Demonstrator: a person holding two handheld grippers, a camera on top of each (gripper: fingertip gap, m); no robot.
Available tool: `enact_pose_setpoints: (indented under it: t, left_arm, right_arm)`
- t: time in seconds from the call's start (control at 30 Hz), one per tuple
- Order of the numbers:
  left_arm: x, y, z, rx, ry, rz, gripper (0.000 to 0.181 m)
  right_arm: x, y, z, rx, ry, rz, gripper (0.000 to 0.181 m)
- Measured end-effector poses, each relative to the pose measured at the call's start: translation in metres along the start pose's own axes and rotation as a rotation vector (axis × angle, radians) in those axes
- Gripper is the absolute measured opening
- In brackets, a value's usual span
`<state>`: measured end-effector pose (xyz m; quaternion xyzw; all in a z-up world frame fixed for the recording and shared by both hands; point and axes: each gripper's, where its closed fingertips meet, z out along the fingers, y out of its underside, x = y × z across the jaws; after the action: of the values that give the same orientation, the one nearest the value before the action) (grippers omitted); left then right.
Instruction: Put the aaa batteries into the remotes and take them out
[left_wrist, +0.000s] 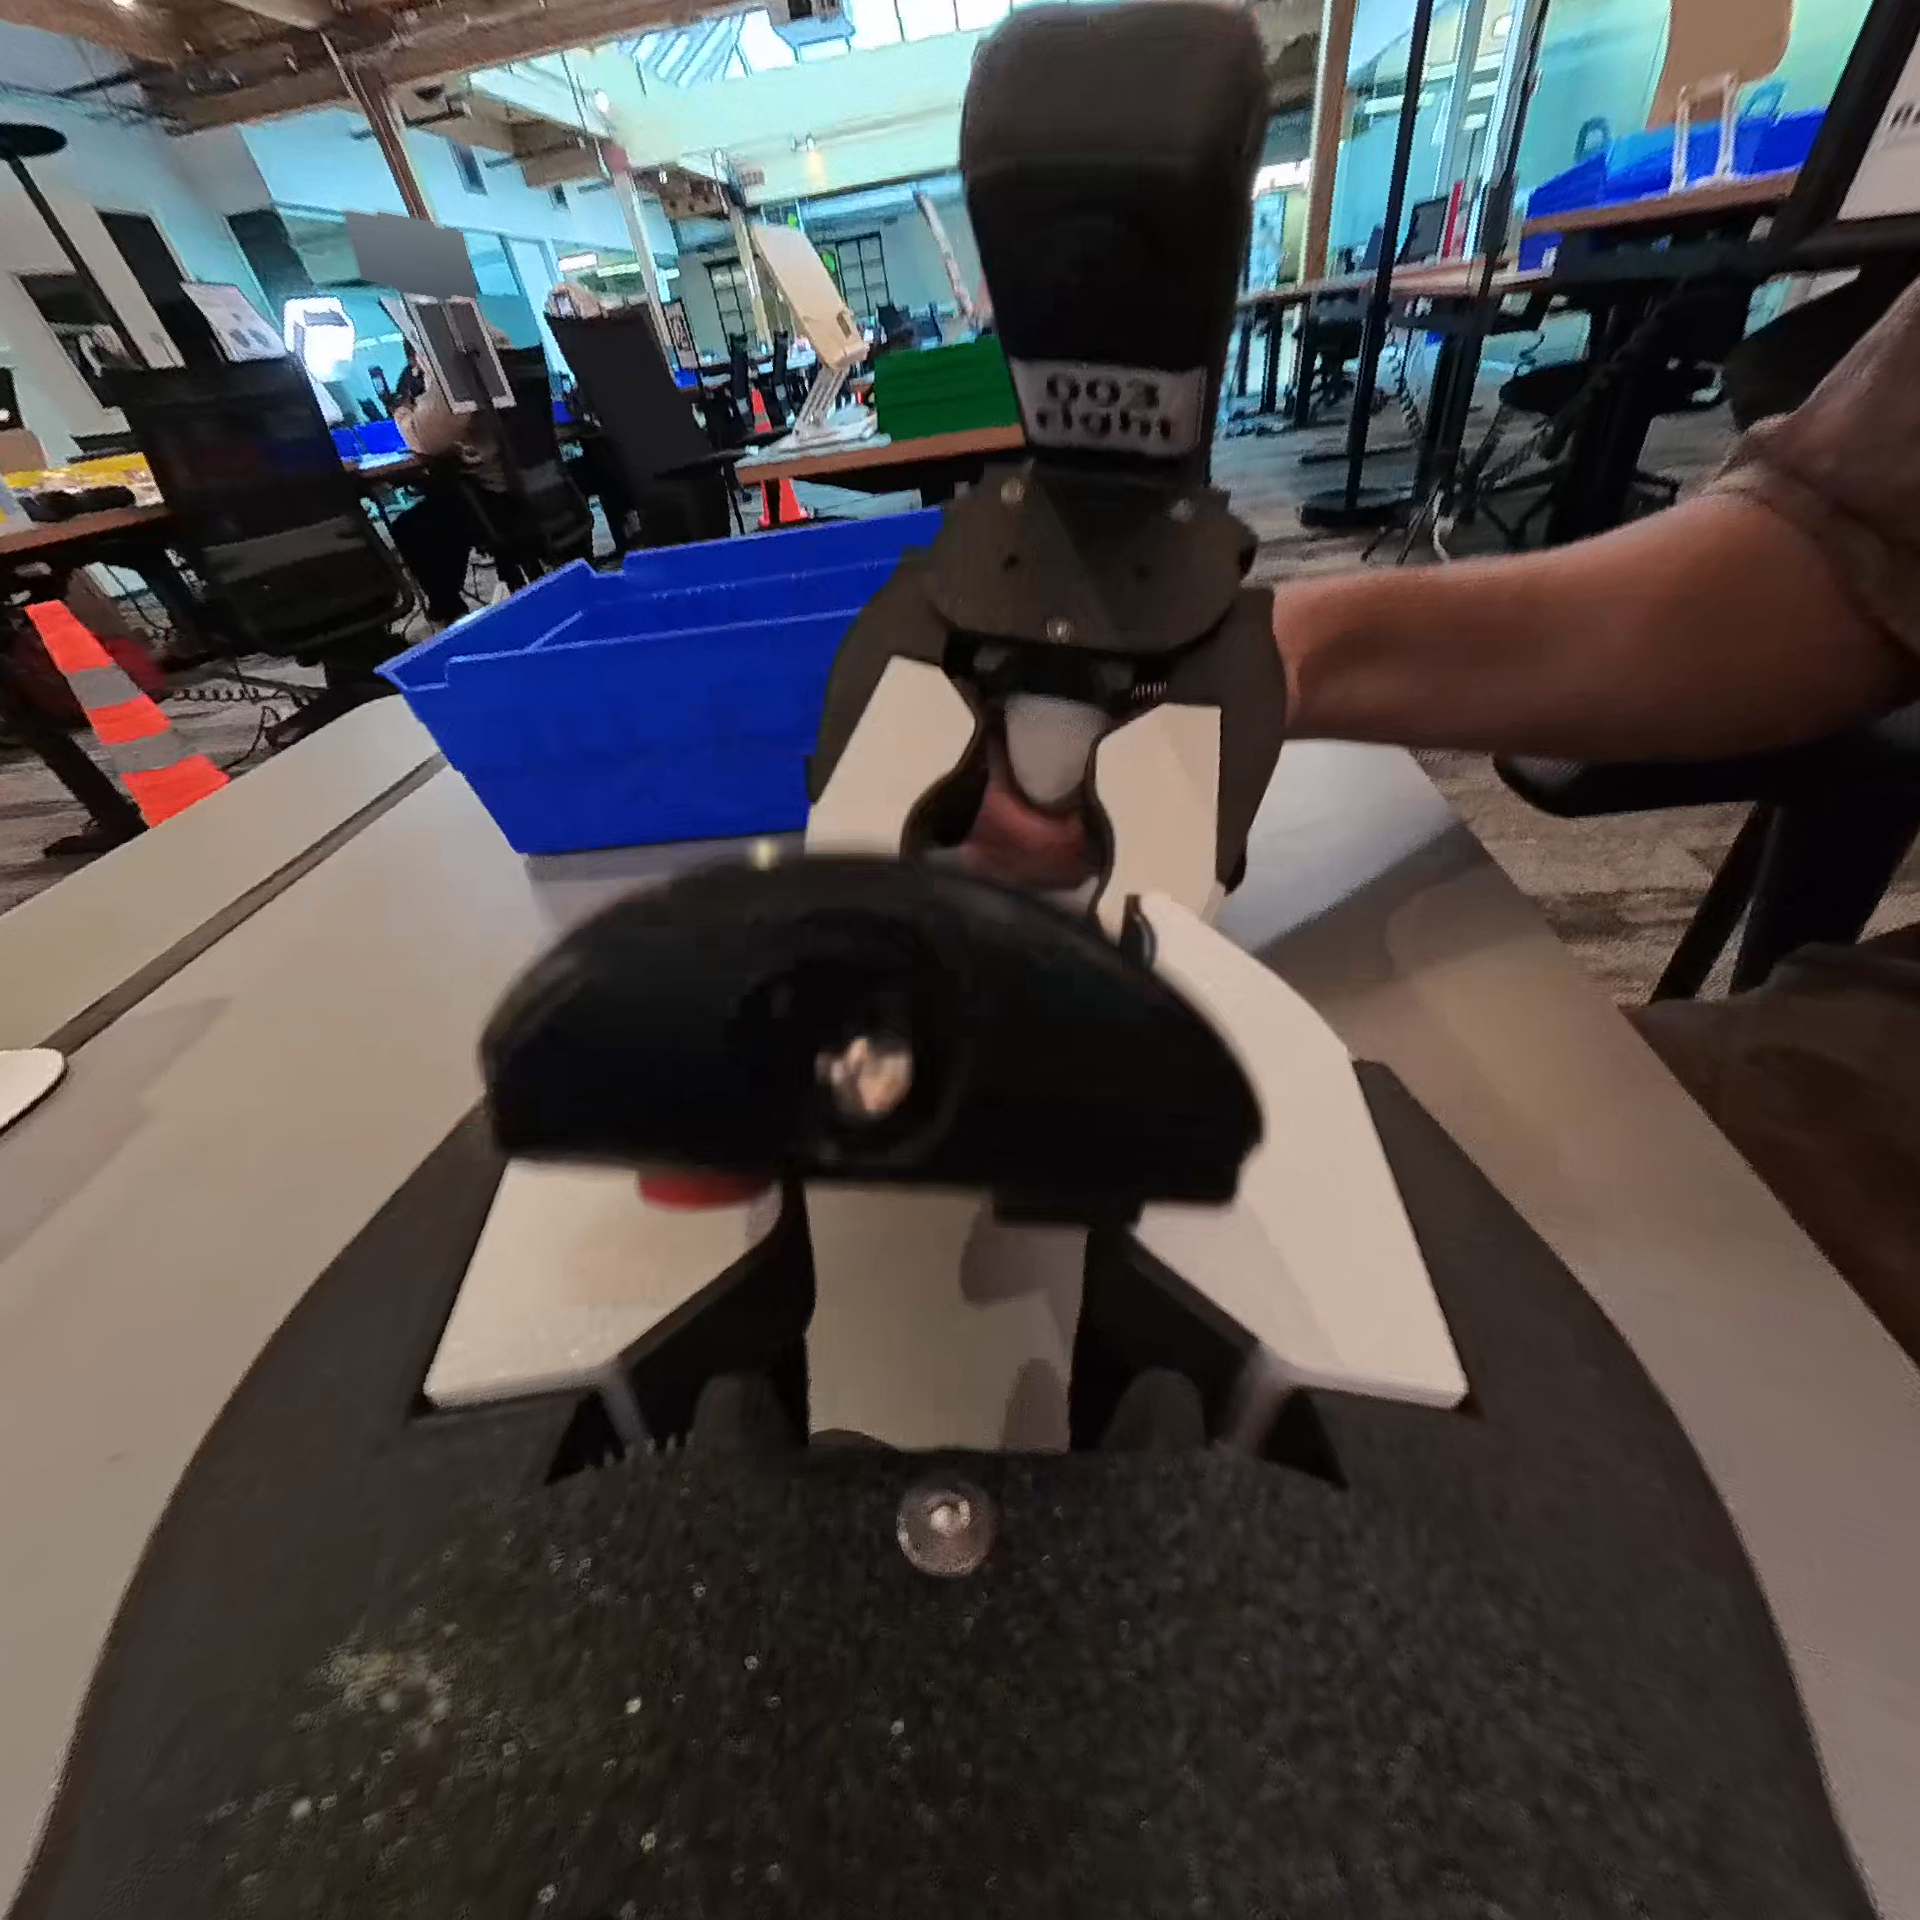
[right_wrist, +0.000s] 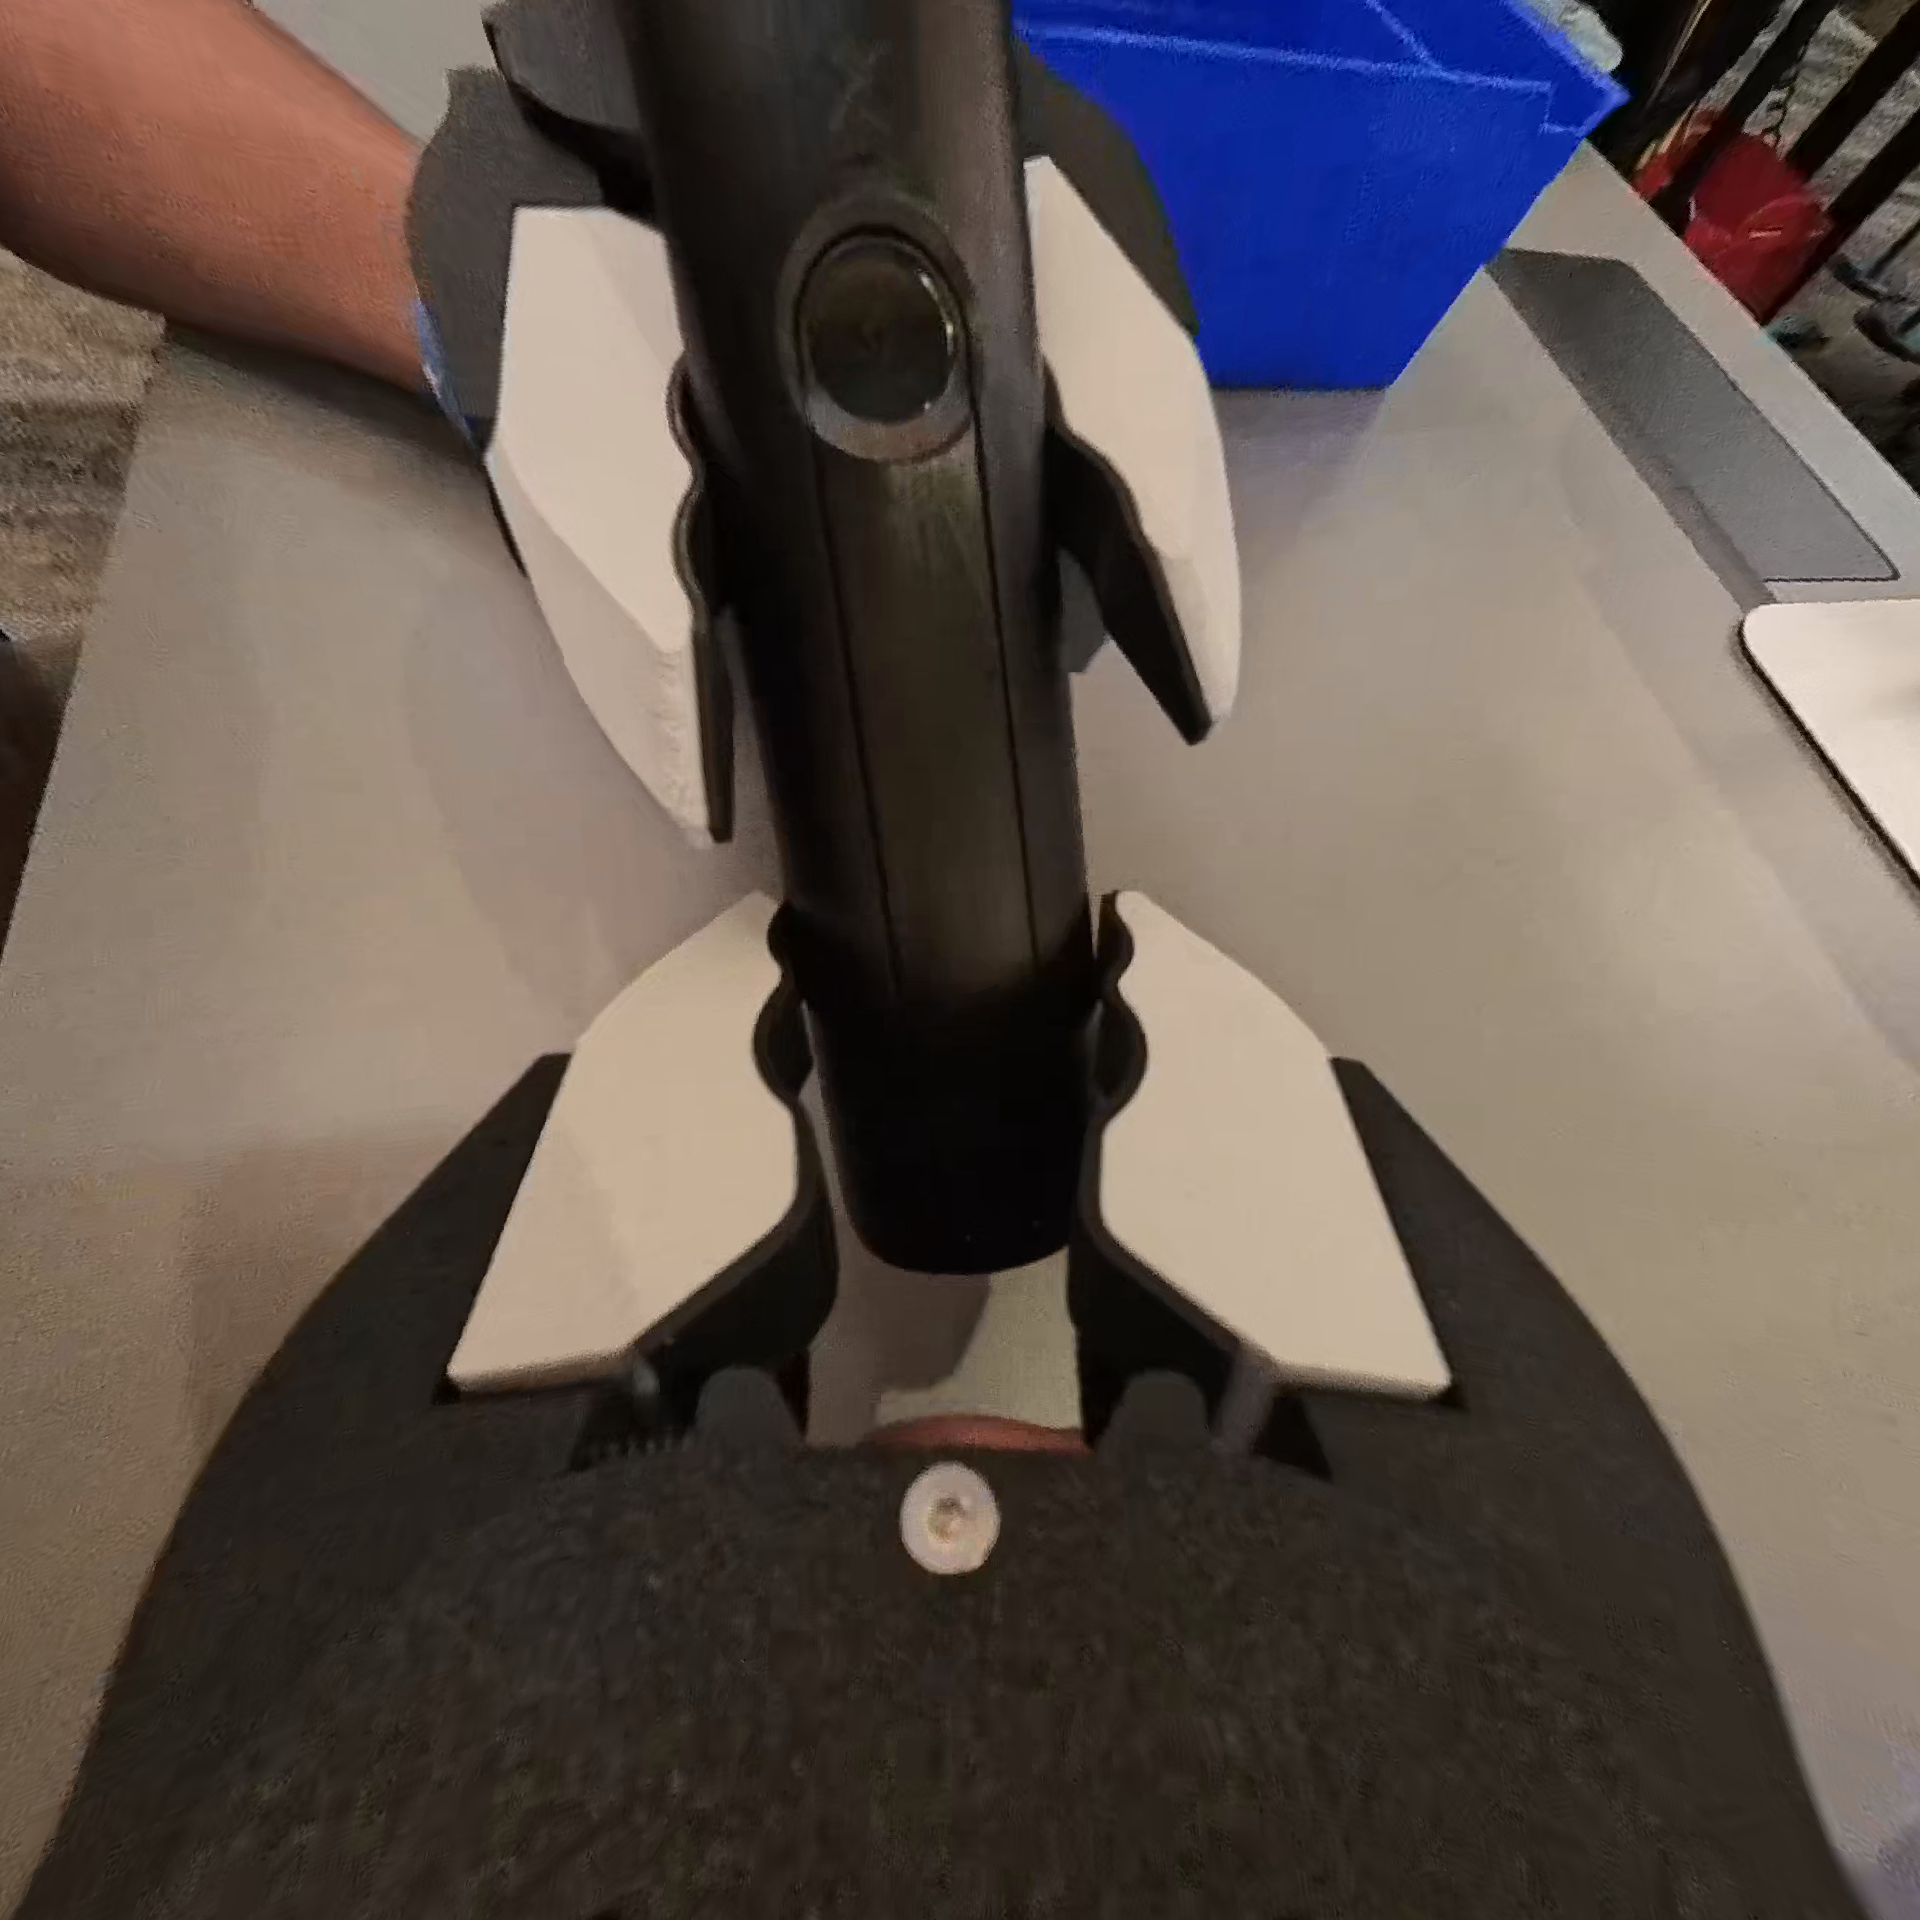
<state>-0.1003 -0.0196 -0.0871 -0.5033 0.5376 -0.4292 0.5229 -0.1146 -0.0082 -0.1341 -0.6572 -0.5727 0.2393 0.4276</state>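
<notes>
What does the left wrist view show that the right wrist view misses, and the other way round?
Only the left wrist view: the office behind, an orange cone, the end of the black remote with a small red part below it, and the right gripper from the front.

Only the right wrist view: the remote's long body with an oval recess, and the left gripper closed around it farther up.

Both: the remote clamped in both grippers' jaws above the grey table, the blue bin, and a forearm. No batteries show in either.

Black hand-held gripper (right_wrist: 951, 1091) — white fingers (right_wrist: 665, 1153), silver screw (right_wrist: 948, 1527).
</notes>
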Motion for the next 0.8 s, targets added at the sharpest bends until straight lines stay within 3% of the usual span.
enact_pose_setpoints:
  t: [0.2, 0.47, 0.8]
  left_arm:
    - [-0.001, 0.009, -0.003, -0.088, 0.015, 0.007, 0.063]
    - [-0.005, 0.027, -0.008, -0.253, 0.022, 0.027, 0.073]
    - [-0.002, 0.030, -0.007, -0.272, 0.035, 0.026, 0.077]
  right_arm:
    - [0.003, 0.009, -0.012, -0.071, -0.011, -0.025, 0.051]
    - [0.013, 0.035, -0.032, -0.281, 0.031, -0.105, 0.051]
    - [0.013, 0.041, -0.037, -0.334, 0.023, -0.109, 0.051]
